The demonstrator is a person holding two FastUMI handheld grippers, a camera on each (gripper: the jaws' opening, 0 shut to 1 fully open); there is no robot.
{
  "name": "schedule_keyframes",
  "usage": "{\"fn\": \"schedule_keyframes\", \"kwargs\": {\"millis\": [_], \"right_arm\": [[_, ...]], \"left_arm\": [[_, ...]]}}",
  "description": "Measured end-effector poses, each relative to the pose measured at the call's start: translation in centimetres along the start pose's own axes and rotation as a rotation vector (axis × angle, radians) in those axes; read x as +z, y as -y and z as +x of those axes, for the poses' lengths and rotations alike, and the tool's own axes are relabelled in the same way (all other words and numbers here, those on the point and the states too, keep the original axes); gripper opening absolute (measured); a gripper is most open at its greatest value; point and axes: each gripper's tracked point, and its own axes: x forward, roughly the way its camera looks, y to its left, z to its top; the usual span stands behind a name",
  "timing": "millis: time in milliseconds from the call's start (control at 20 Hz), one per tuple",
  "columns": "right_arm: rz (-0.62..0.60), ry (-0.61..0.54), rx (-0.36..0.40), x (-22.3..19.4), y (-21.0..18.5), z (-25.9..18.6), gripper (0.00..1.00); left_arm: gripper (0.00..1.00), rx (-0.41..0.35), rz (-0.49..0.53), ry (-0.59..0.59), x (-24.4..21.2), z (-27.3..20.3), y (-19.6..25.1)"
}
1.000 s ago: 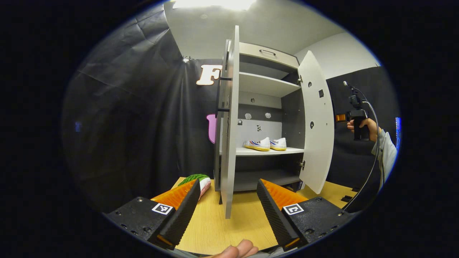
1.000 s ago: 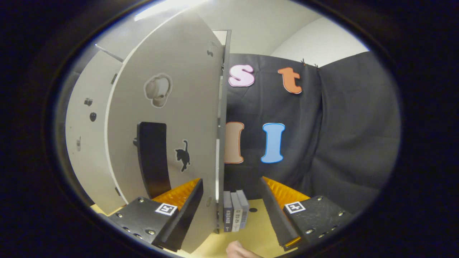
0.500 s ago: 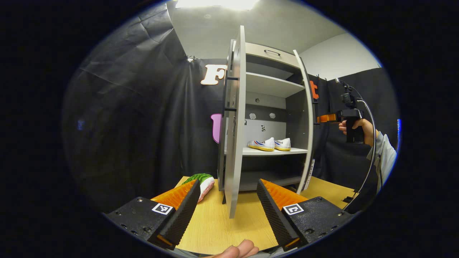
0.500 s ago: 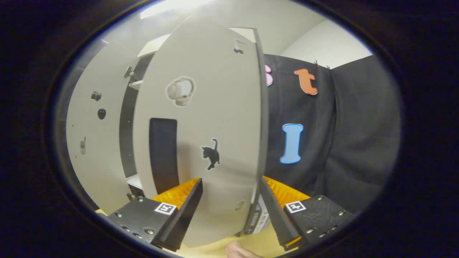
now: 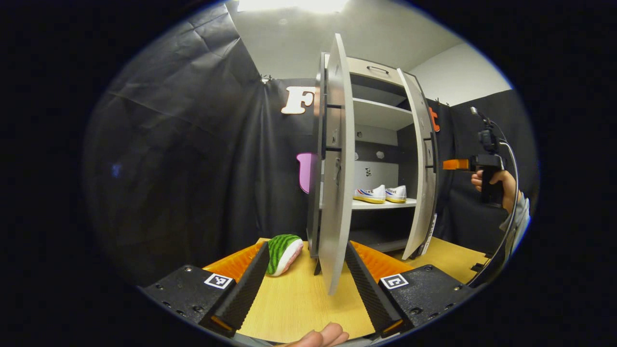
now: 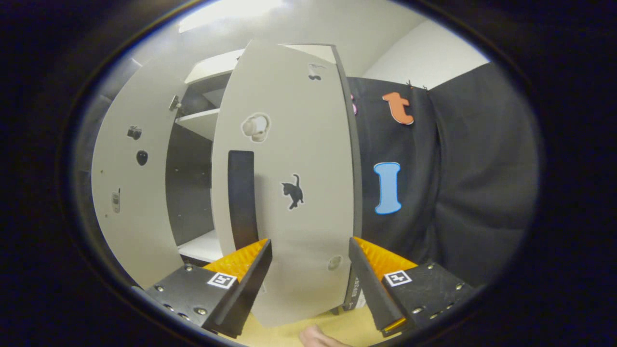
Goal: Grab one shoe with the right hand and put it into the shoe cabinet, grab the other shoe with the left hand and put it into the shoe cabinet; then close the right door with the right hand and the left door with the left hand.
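Since a second ago the right door (image 5: 420, 164) has swung in from wide open to partly closed, and the right gripper (image 5: 455, 164) has followed it. In the left gripper view, the left gripper (image 5: 306, 277) hangs low over the wooden table (image 5: 294, 308) with its fingers spread apart and nothing between them but the lower edge of the left door (image 5: 335, 164), which stands edge-on just ahead and is not pinched. The shoe cabinet (image 5: 381, 159) stands on the table behind that door, and both shoes (image 5: 381, 193) sit side by side on its middle shelf. A green-striped watermelon-slice toy (image 5: 283, 253) lies on the table to the left of the cabinet. Farther right, a hand (image 5: 494, 185) holds the right gripper level, its tip near the outer face of the right door; whether it touches cannot be told, nor can its opening be read here. In the right gripper view, the right gripper (image 6: 311, 270) has its fingers apart, empty, facing the front of the right door (image 6: 289, 183), which carries a long dark handle (image 6: 241, 197) and a black cat sticker (image 6: 293, 191). The left door (image 6: 127, 193) stands open beyond it, with cabinet shelves visible in the gap between them.
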Motion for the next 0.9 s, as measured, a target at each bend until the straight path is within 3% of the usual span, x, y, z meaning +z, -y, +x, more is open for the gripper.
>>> {"fn": "schedule_keyframes", "kwargs": {"millis": [150,350,400,500,550,650,700,900], "right_arm": [[-0.04,0.0,0.033,-1.7,-0.2,-2.5,0.94],[-0.074,0.014,0.07,-4.1,-0.9,-7.9,0.96],[-0.064,0.031,0.085,-4.6,-1.3,-9.5,0.96],[-0.028,0.036,0.113,-6.4,-2.1,-12.6,0.97],[-0.015,0.025,0.117,-7.7,-2.1,-14.0,0.94],[-0.006,0.021,0.134,-9.4,-2.3,-16.5,0.94],[0.001,0.031,0.154,-9.9,-2.6,-17.7,0.96],[0.032,0.013,0.198,-13.3,-2.1,-20.6,0.96]], "left_arm": [[0.92,-0.021,-0.06,-0.003,0.9,1.2,-0.7],[0.95,0.027,-0.031,0.053,4.2,3.2,-3.4],[0.92,0.024,-0.033,0.058,5.1,3.7,-3.5],[0.95,0.004,-0.022,0.073,7.1,4.7,-3.6],[0.92,0.012,-0.018,0.071,7.9,5.2,-4.1],[0.95,0.043,-0.027,0.045,9.1,6.3,-5.4],[0.92,0.061,-0.039,0.026,9.6,7.0,-5.9],[0.93,0.033,-0.068,0.018,11.3,10.0,-5.6]]}}
